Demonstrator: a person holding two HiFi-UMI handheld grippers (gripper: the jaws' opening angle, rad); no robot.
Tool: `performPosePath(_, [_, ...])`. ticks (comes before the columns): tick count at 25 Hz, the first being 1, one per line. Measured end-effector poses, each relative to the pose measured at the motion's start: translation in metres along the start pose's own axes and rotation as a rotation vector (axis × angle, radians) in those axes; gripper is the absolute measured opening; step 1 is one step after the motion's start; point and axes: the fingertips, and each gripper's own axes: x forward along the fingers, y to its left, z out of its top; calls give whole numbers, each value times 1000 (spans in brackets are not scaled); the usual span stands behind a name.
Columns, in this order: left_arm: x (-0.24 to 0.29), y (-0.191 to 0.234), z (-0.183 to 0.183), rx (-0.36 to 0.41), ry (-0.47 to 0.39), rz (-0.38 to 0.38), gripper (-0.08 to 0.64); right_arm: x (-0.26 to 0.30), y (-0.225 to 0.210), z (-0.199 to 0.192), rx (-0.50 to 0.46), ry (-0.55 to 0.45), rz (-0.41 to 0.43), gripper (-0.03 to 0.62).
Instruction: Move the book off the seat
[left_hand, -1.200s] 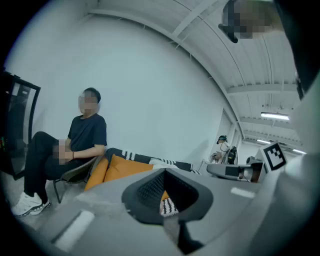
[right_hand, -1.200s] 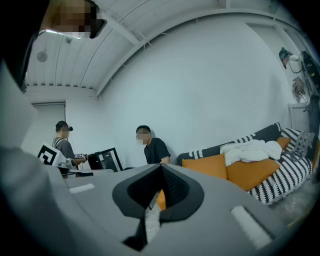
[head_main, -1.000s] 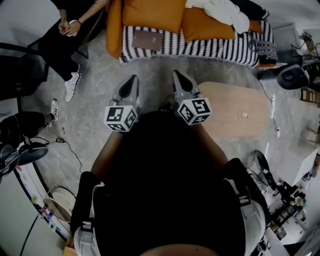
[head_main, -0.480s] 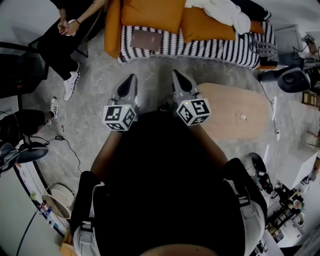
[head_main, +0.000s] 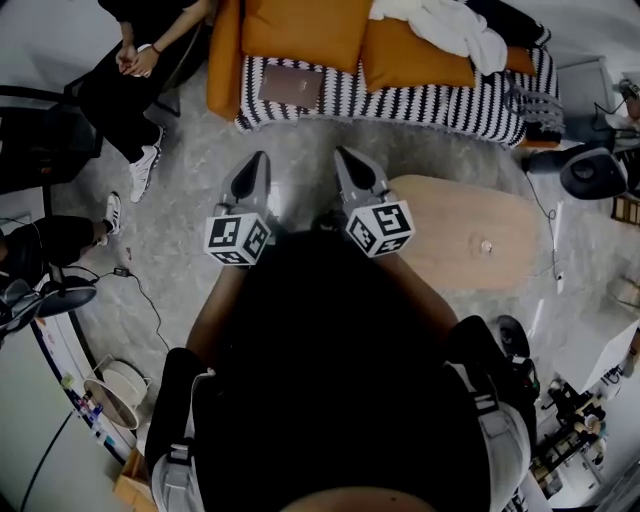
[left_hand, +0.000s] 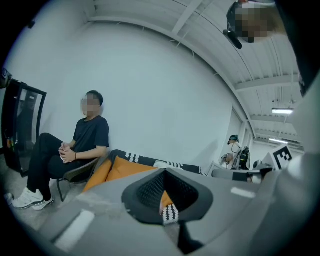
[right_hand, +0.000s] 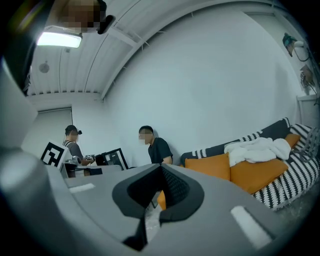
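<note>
A brown book (head_main: 290, 87) lies flat on the black-and-white striped seat (head_main: 420, 98) of an orange sofa, at its left end. My left gripper (head_main: 256, 165) and right gripper (head_main: 346, 160) are held side by side over the grey floor, short of the sofa and pointing at it. Both are shut with nothing between the jaws. In the left gripper view my left gripper (left_hand: 167, 200) looks toward the sofa's orange cushion (left_hand: 125, 167). In the right gripper view my right gripper (right_hand: 160, 192) faces the sofa's end, and the book is hidden there.
A low oval wooden table (head_main: 470, 235) stands to the right of my grippers. A person (head_main: 130, 70) sits on a chair left of the sofa, feet on the floor. White cloth (head_main: 450, 25) lies on the orange cushions. Cables and gear line both sides.
Both grippers stay shut and side by side. The right one has drifted slightly left, and the view has shifted a little against the sofa and table.
</note>
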Motion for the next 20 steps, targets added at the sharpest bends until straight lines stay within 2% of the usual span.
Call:
performPosePath(10, [37, -5, 5, 15, -1, 23, 6, 22, -15, -8, 40, 24, 33, 6])
performPosePath(20, [78, 57, 13, -15, 42, -26, 6, 80, -30, -5, 47, 14, -60, 6])
